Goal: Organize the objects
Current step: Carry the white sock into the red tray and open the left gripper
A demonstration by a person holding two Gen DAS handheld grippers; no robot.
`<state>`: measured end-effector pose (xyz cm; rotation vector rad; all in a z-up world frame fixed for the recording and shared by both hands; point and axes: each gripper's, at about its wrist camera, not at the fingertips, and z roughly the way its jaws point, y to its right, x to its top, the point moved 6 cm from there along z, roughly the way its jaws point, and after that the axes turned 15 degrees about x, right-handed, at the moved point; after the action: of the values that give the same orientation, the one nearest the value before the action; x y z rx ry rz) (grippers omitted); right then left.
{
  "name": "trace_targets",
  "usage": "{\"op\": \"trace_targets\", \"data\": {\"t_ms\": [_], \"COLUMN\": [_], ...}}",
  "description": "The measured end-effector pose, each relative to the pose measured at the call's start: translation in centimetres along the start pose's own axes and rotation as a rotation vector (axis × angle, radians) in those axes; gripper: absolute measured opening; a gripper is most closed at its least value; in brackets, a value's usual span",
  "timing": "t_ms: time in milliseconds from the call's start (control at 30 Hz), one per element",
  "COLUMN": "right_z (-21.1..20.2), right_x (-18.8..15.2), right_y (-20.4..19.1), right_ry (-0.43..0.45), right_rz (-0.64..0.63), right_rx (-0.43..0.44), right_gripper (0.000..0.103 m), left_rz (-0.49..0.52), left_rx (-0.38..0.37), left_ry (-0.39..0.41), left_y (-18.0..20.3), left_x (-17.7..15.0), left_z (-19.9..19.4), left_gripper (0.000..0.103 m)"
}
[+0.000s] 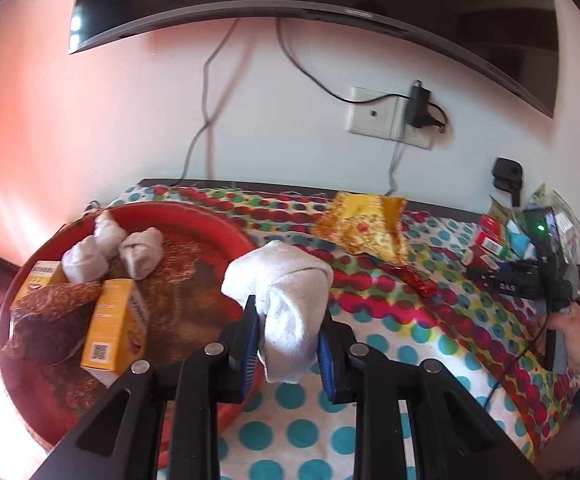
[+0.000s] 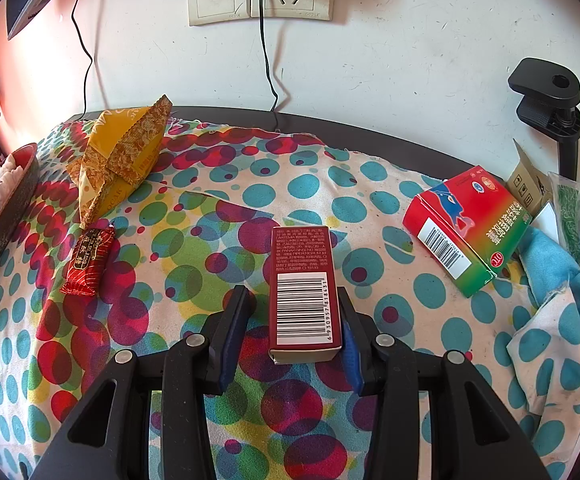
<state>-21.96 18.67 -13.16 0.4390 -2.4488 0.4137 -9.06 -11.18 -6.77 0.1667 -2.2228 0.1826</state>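
the left gripper (image 1: pixel 287 330) has its fingers pinching a rolled white sock (image 1: pixel 285 292), held in the air just above the near rim of the red tray (image 1: pixel 225 236). the sock's loose end droops below the pads, so the grip looks shallow; a quick tilt could let it slip onto the spotted cloth (image 1: pixel 370 344) short of the tray.

in the right wrist view, the right gripper (image 2: pixel 296 332) has its fingers spread partway around a dark red box (image 2: pixel 304 288) that lies flat on the cloth. the right finger sits against the box edge, while a gap shows on the left, so this does not read as a firm hold. closing from here could skew the box or shove it sideways.

further on, the tray already holds three sock rolls (image 1: pixel 109 252) and two yellow boxes (image 1: pixel 115 328), packed to one side; a careless drop could bounce off them. beyond lie a red candy wrapper (image 2: pixel 87 262), a yellow snack bag (image 2: pixel 123 156) and a red-green box (image 2: pixel 464 228), all unsorted.
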Motion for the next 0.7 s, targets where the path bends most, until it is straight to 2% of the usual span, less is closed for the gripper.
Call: {"op": "trace_targets", "data": {"t_ms": [333,700], "right_z": [0.0,0.0], "right_x": [-0.1,0.0], "right_y": [0.1,0.2], "right_ry": [0.001,0.001], "right_rz": [0.000,0.003], "right_rx": [-0.001,-0.003], "right_gripper": [0.039,0.041], "left_rz": [-0.084,-0.054], "left_rx": [0.080,0.126], "left_ry": [-0.076,-0.136], "left_y": [-5.3,-7.8], "left_x": [-1.2,-2.3], "left_z": [3.6,6.0], "left_gripper": [0.025,0.025]}}
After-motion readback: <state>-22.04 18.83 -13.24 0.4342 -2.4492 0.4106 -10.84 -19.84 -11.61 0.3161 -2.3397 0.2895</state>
